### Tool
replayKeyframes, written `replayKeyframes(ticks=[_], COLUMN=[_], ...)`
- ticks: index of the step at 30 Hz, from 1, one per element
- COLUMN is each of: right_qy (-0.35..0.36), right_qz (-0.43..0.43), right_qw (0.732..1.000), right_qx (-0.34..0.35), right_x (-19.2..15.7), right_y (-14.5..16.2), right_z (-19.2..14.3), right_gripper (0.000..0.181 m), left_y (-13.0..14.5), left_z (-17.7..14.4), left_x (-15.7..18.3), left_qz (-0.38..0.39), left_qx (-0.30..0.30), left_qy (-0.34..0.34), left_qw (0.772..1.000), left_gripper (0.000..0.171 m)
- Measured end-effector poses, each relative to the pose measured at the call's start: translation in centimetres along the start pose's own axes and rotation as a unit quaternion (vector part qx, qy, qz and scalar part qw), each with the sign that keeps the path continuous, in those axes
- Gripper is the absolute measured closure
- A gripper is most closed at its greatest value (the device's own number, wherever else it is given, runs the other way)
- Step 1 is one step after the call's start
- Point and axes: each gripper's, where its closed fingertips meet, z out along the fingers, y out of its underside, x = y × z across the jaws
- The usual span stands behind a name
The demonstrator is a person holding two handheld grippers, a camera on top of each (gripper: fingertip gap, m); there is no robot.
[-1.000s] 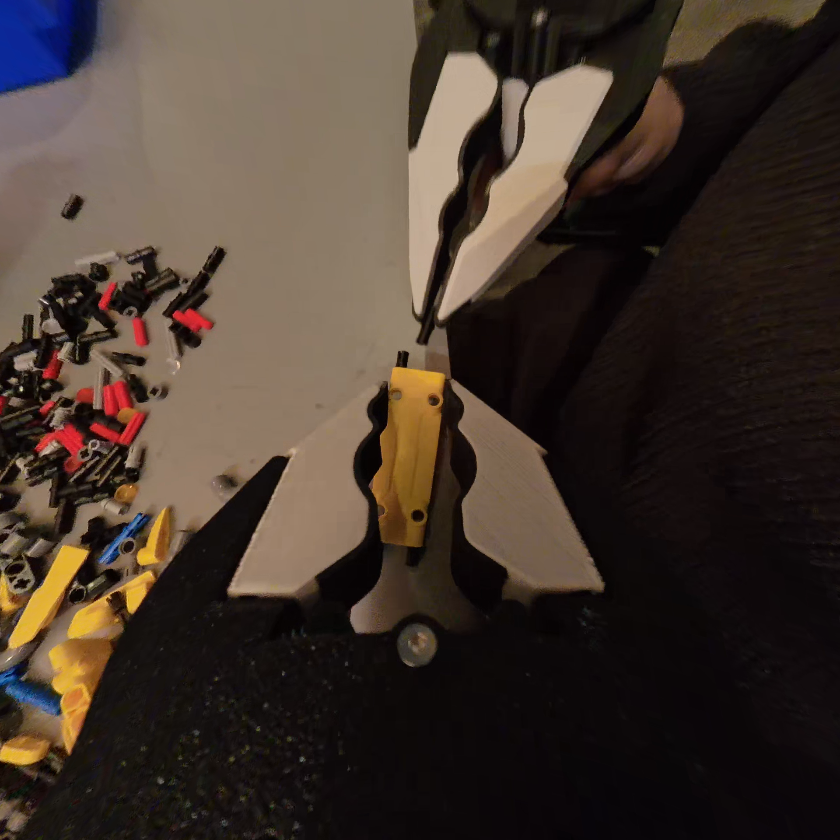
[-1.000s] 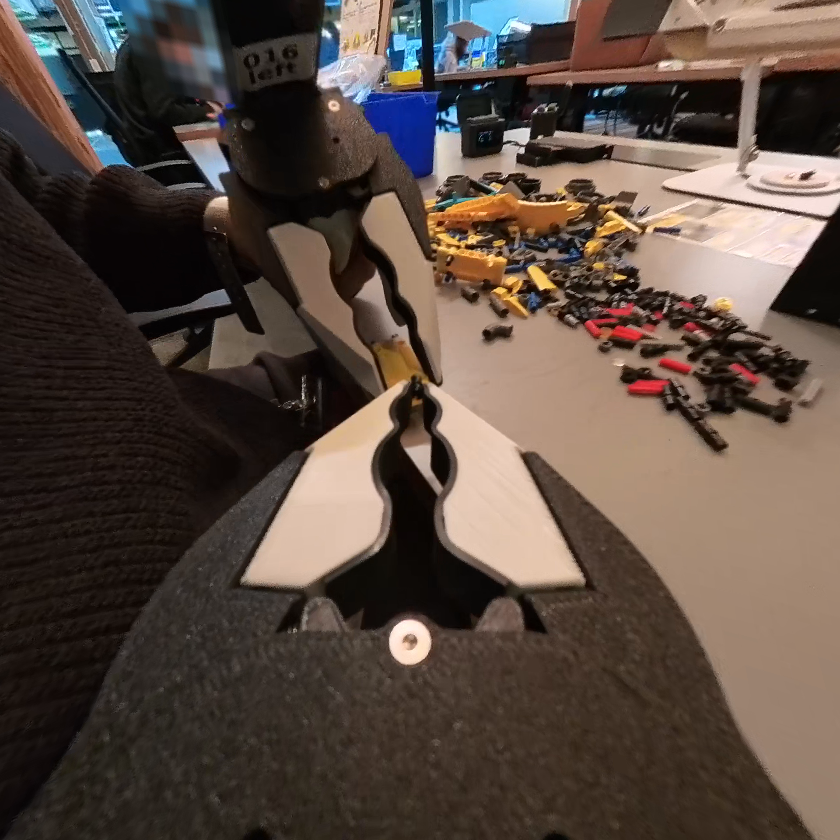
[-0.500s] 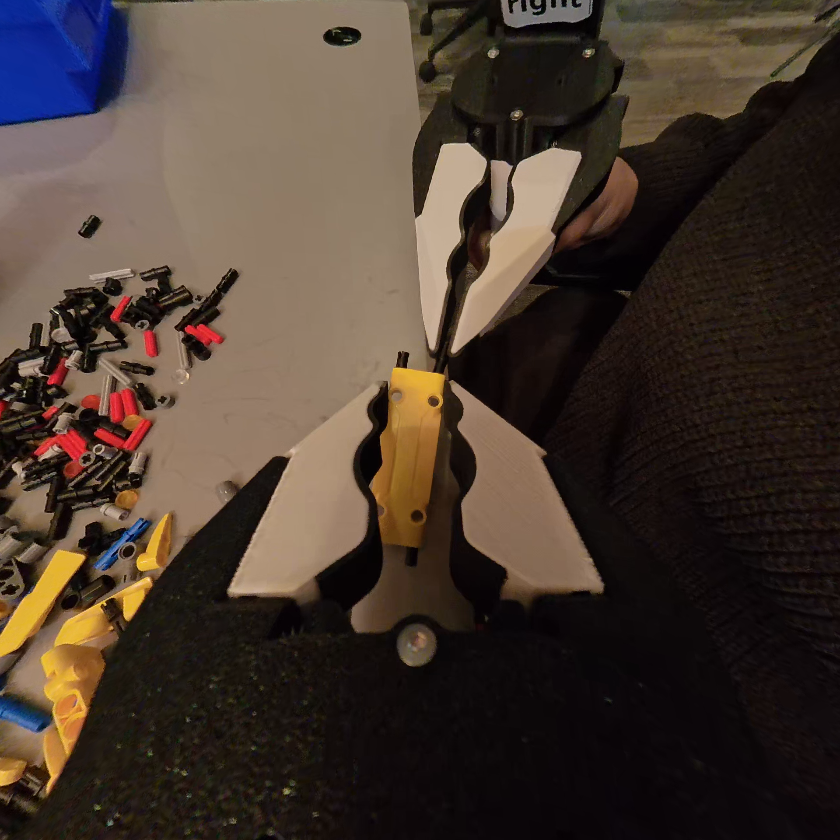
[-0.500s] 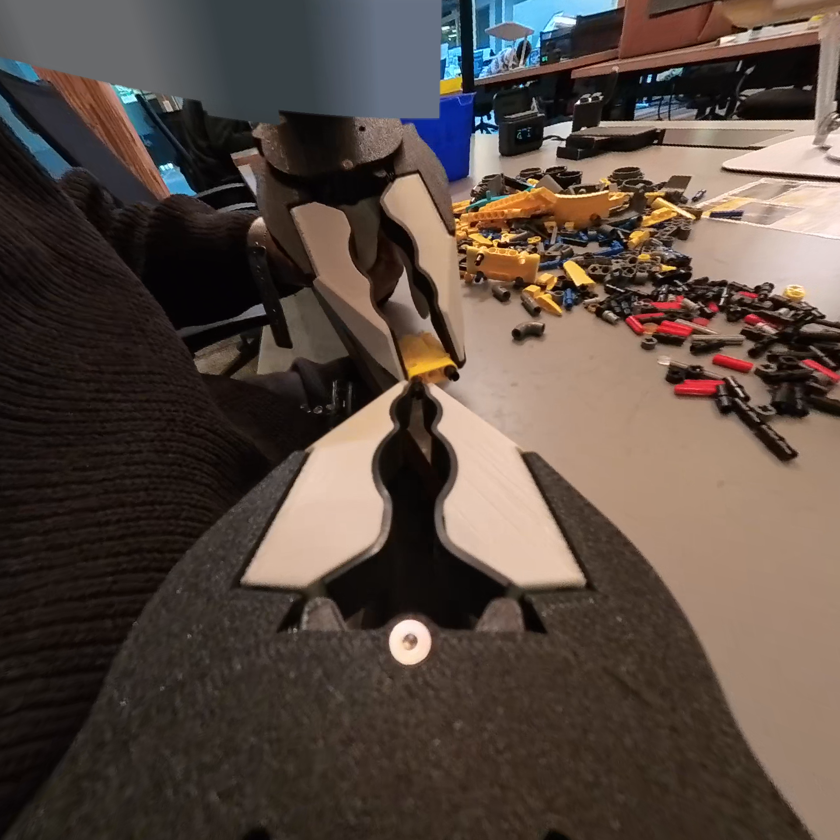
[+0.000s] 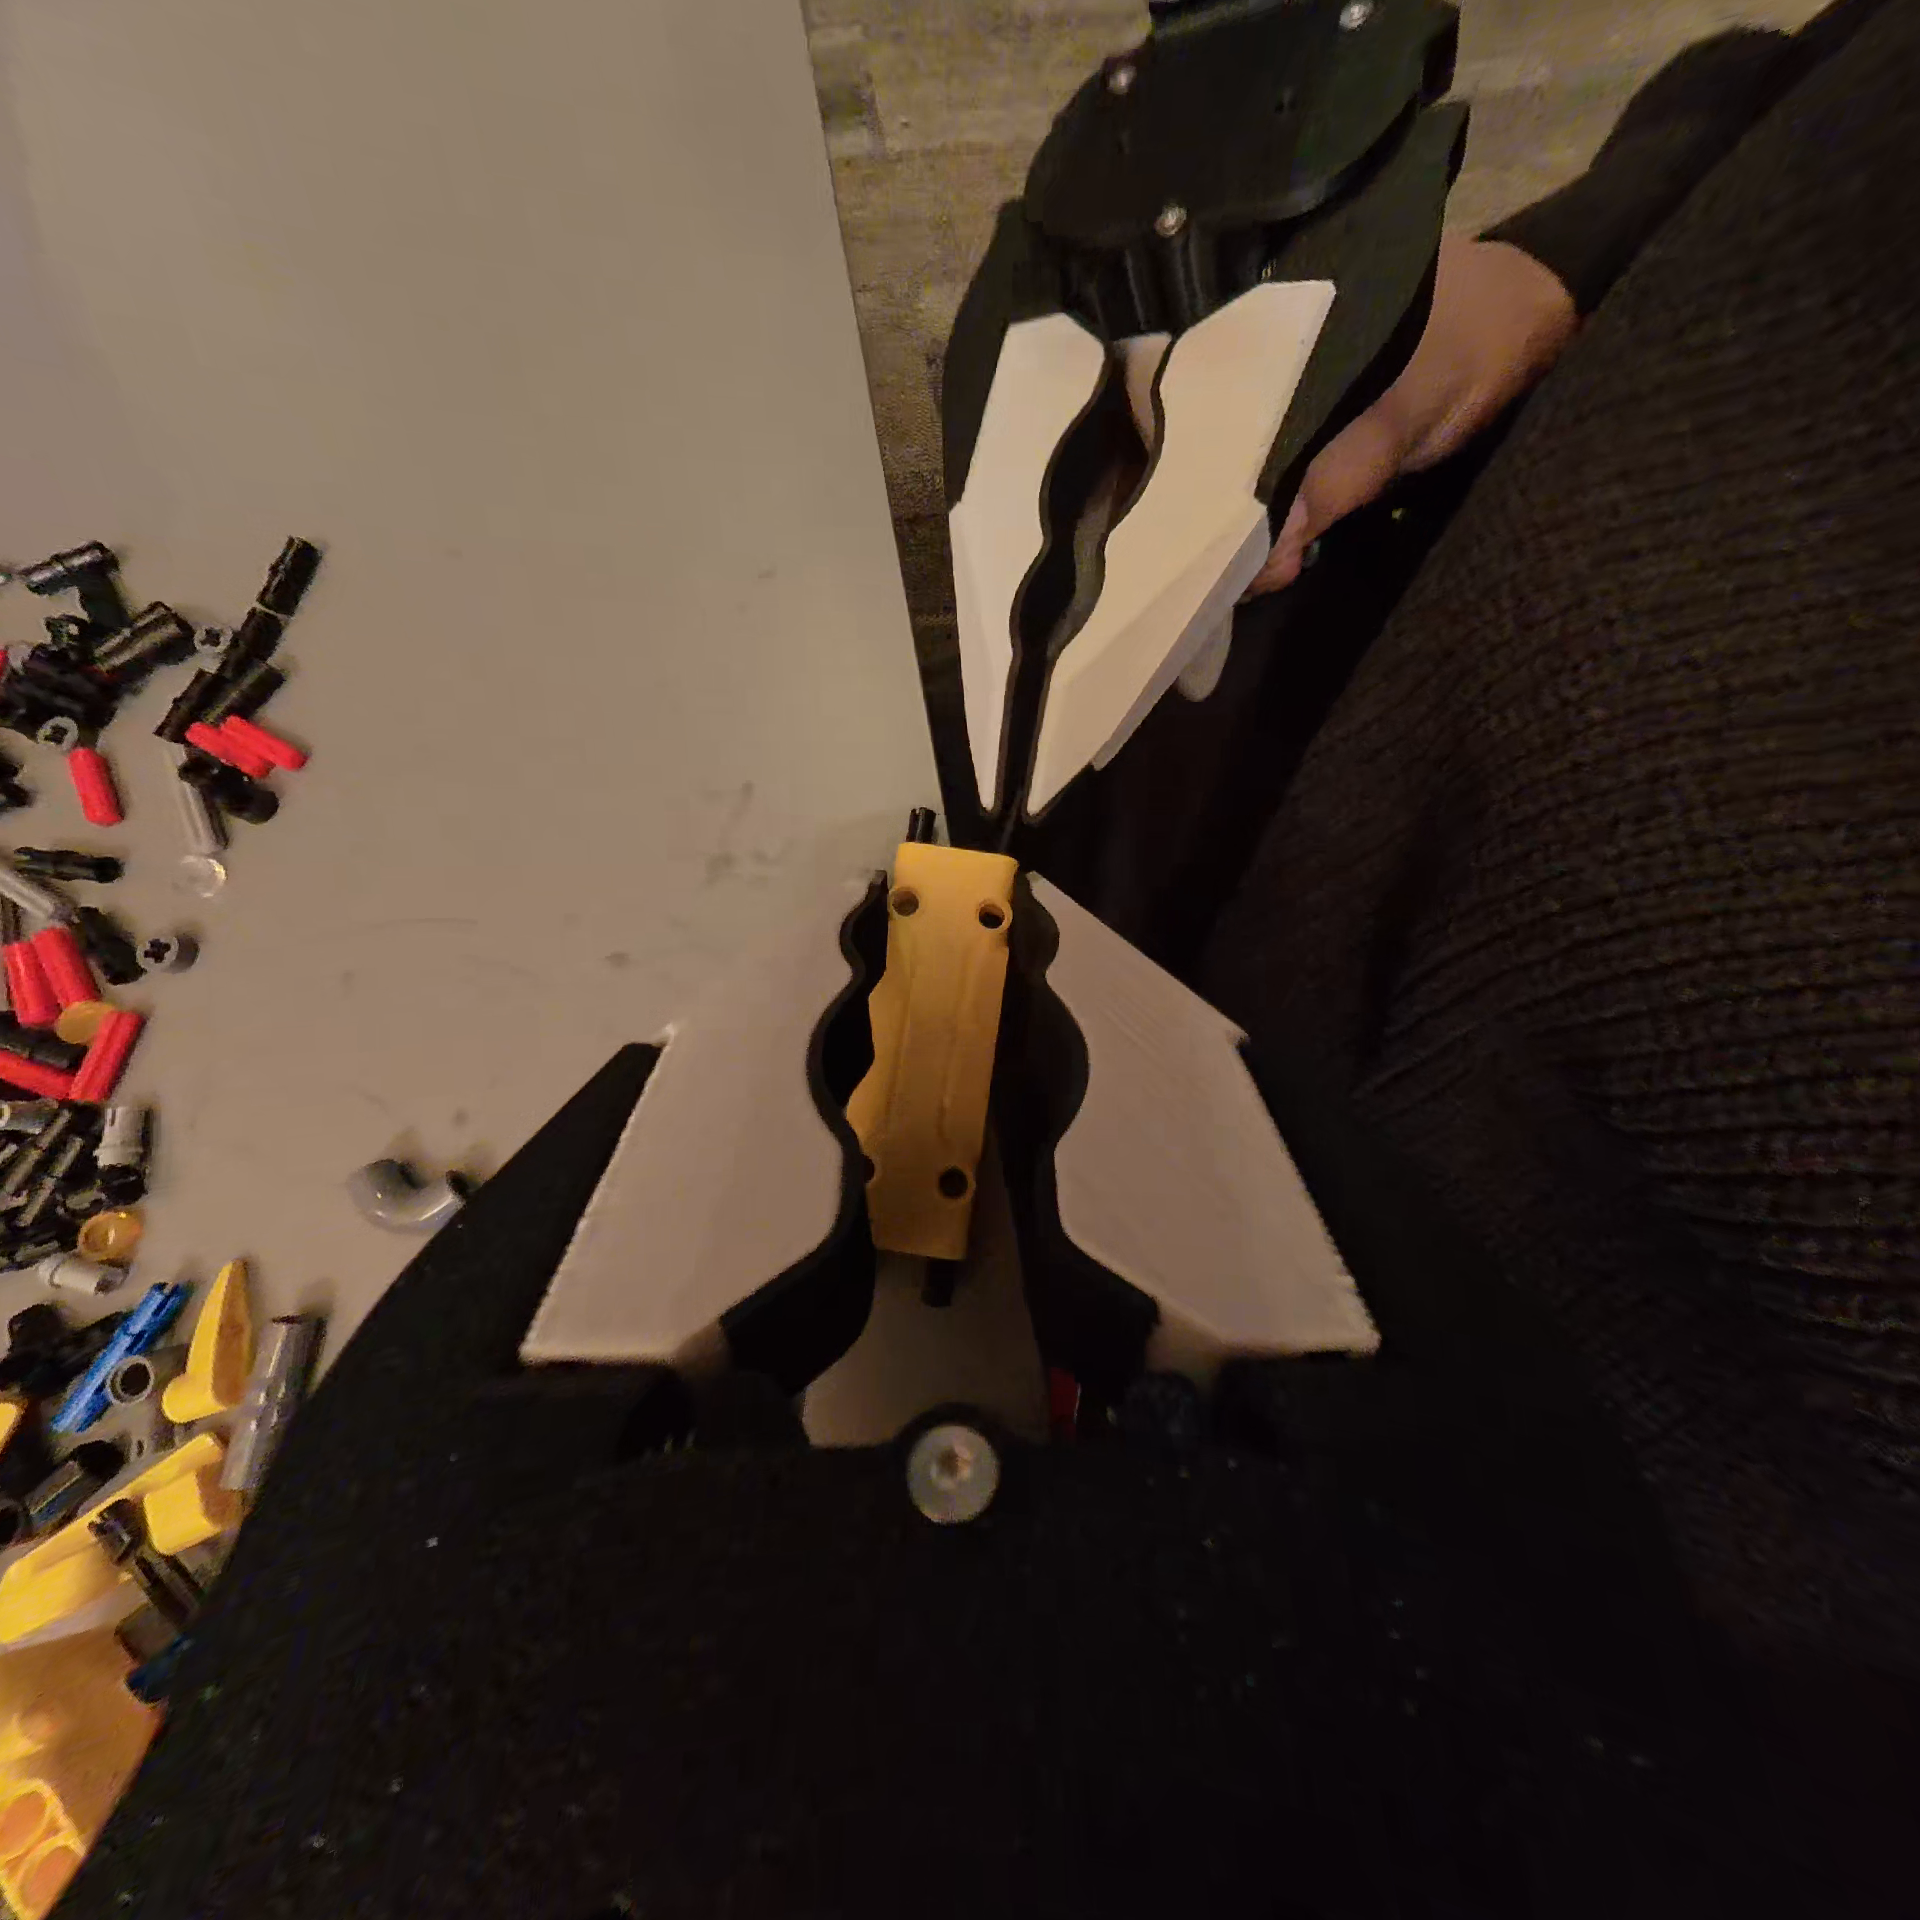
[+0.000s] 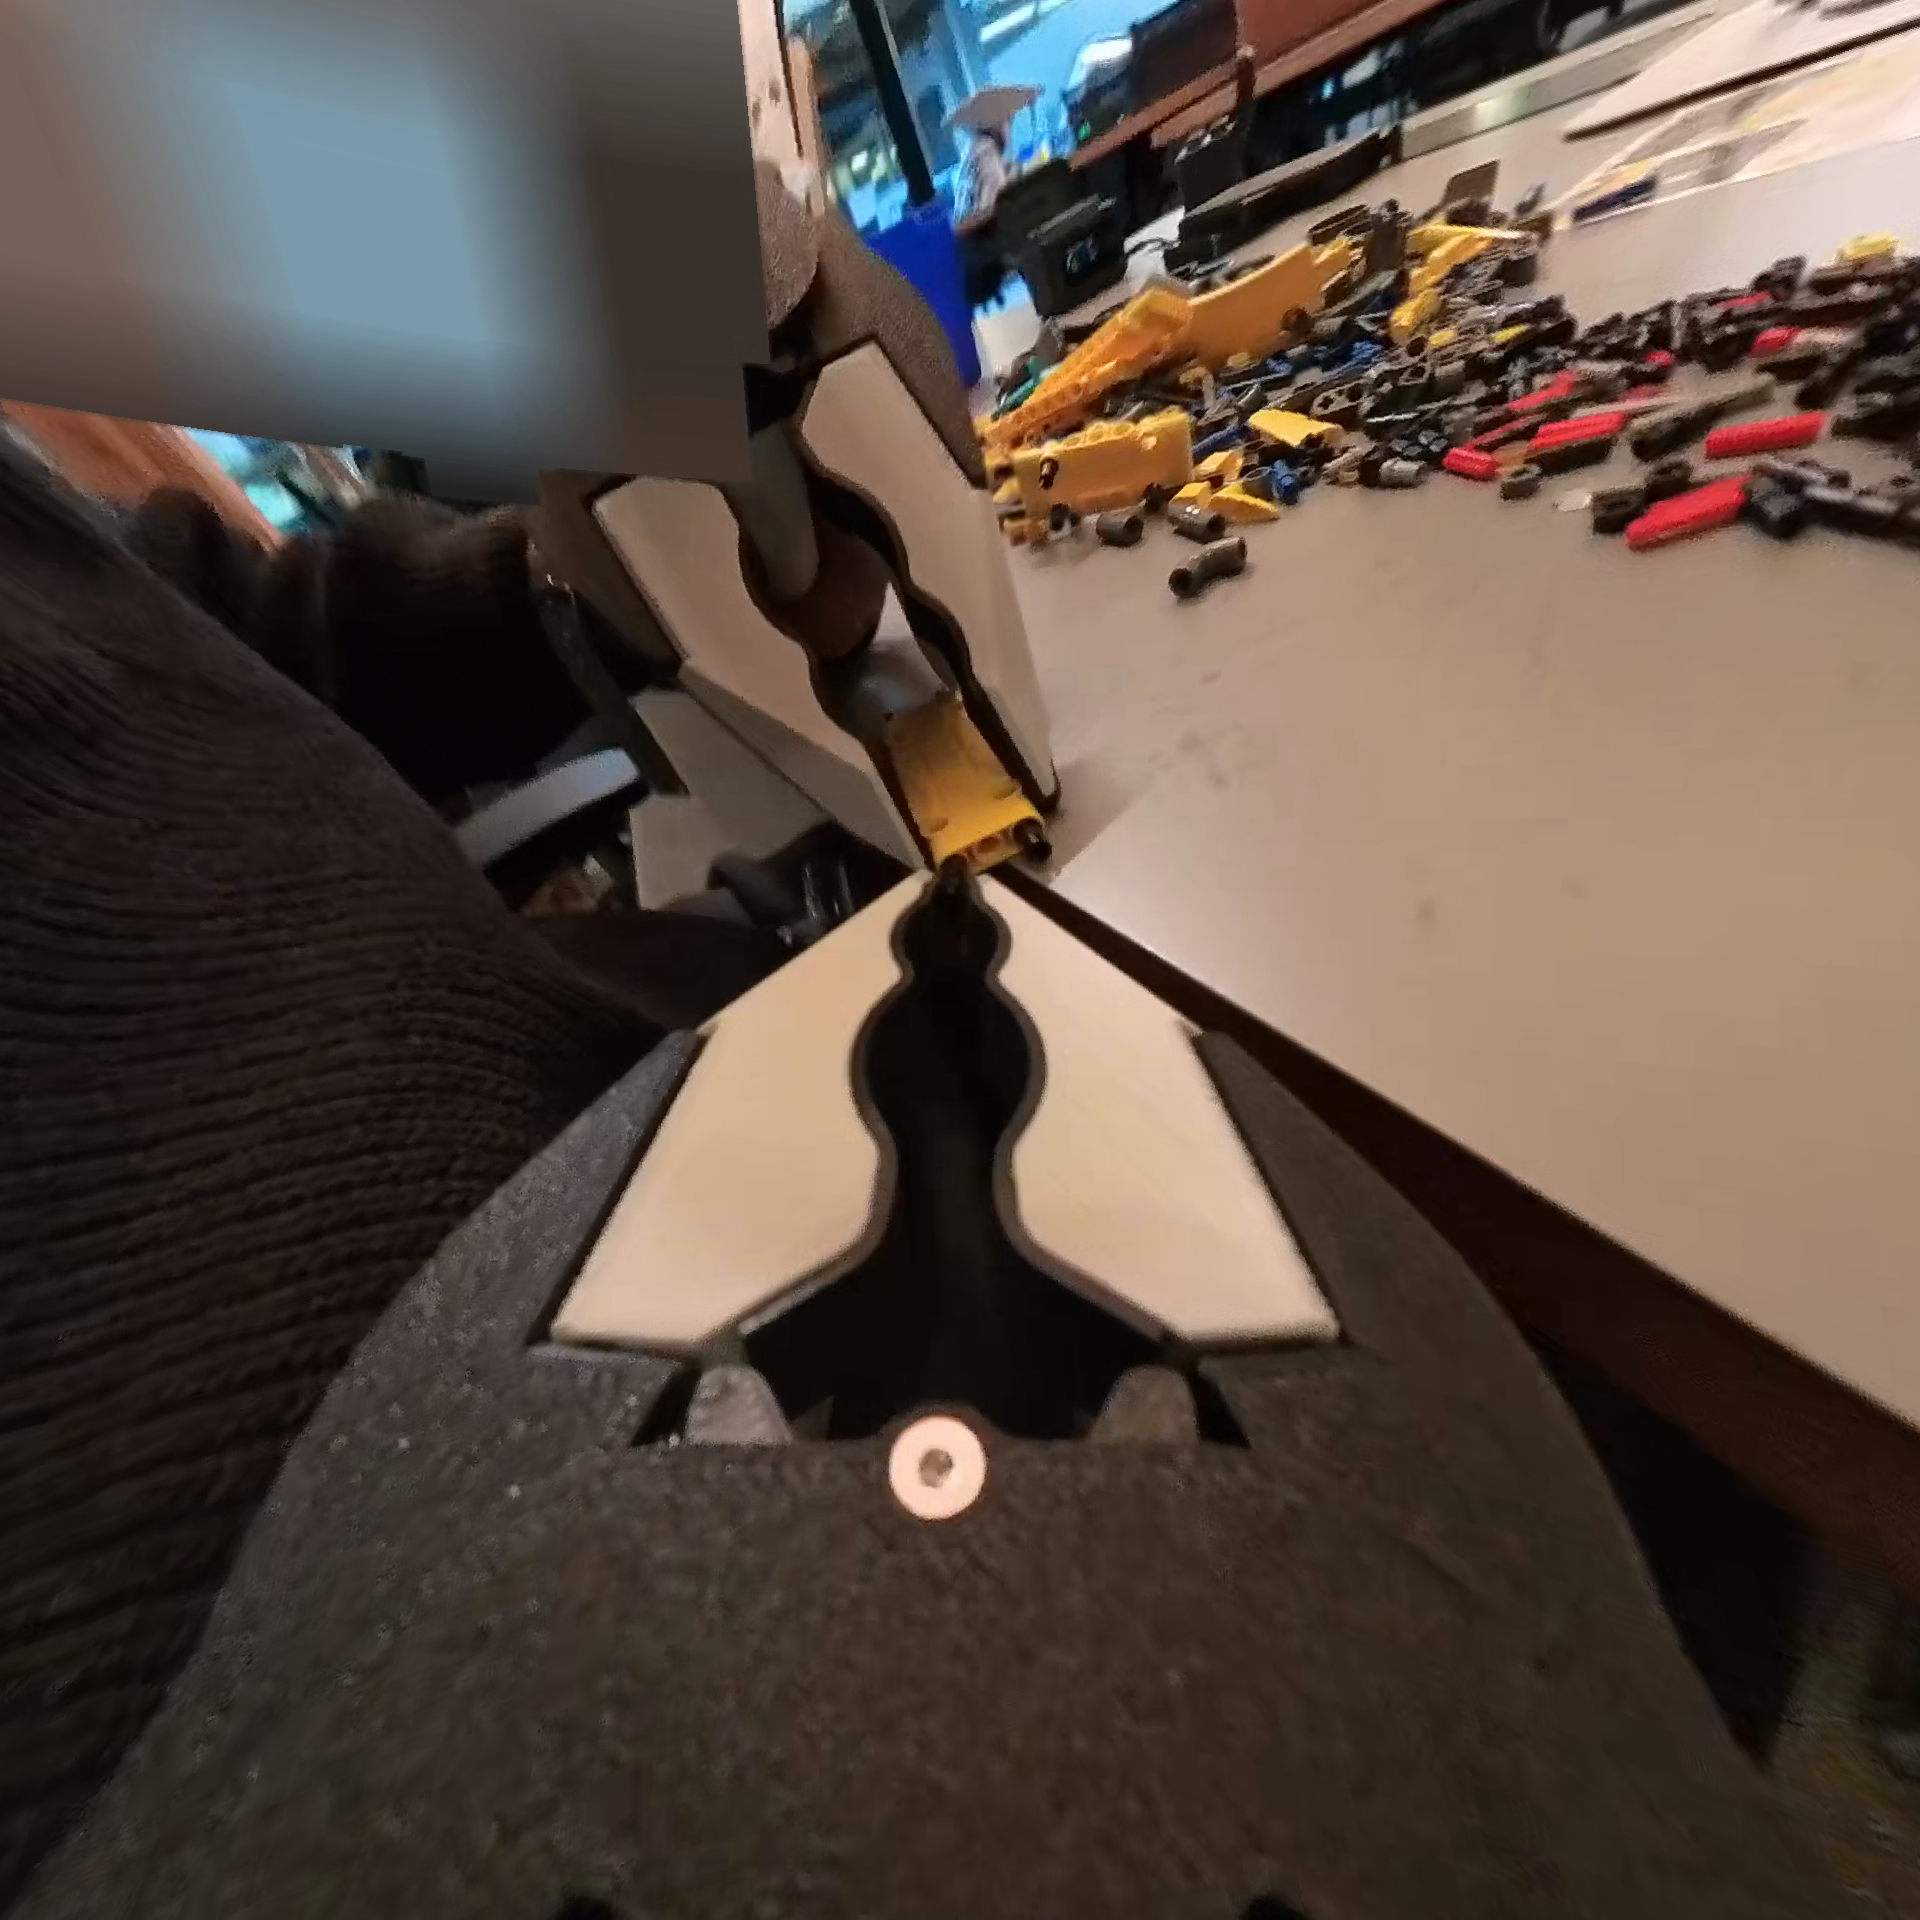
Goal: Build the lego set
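My left gripper (image 5: 951, 883) is shut on a yellow panel piece (image 5: 935, 1049), which lies lengthwise between the fingers. A small black pin (image 5: 920, 826) sticks out of the piece's far end. My right gripper (image 5: 1006, 810) points at that end from the far side, tip to tip, and is shut on a small black pin (image 5: 1003, 831) that almost touches the piece. In the right wrist view, my right gripper (image 6: 951, 878) pinches the black pin (image 6: 951, 883) just below the yellow piece (image 6: 961, 774), which the left gripper (image 6: 987, 831) holds. Both hover at the table's edge.
The grey table (image 5: 520, 520) carries a scatter of black, red and grey pins (image 5: 104, 831) and yellow and blue pieces (image 5: 156, 1455). A bigger yellow heap (image 6: 1247, 332) lies farther off. A blue bin (image 6: 925, 270) stands at the back. A dark knitted sleeve (image 5: 1610, 935) fills the right. Only a small space, under 4 cm, lies between the two pairs of fingers.
The right gripper's tip with its pin has closed in on the yellow piece's far end. Both grippers have shifted toward the table's edge. Both grips are unchanged.
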Motion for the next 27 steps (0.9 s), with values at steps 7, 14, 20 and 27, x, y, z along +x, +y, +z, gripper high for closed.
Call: replayKeyframes(ticks=[7, 14, 20, 27], right_qy=[-0.055, -0.096, -0.077, -0.008], right_qz=[0.183, 0.317, 0.279, 0.152], right_qw=[0.980, 0.941, 0.957, 0.987], right_qx=[0.058, 0.069, 0.030, -0.045], right_x=[0.39, 0.45, 0.20, 0.12], right_y=[-0.05, 0.07, 0.32, 0.30], right_z=[0.11, 0.20, 0.33, -0.09], right_gripper=[0.179, 0.178, 0.178, 0.178], left_y=[0.04, 0.06, 0.06, -0.09], left_z=[-0.03, -0.03, -0.02, 0.20], left_x=[-0.23, -0.28, -0.22, 0.06], left_qz=[0.001, 0.001, 0.012, 0.047], left_qx=[0.000, 0.000, -0.001, -0.002], left_qy=[0.000, -0.002, 0.009, 0.029], left_qw=[1.000, 1.000, 1.000, 0.998], left_gripper=[0.149, 0.149, 0.149, 0.148])
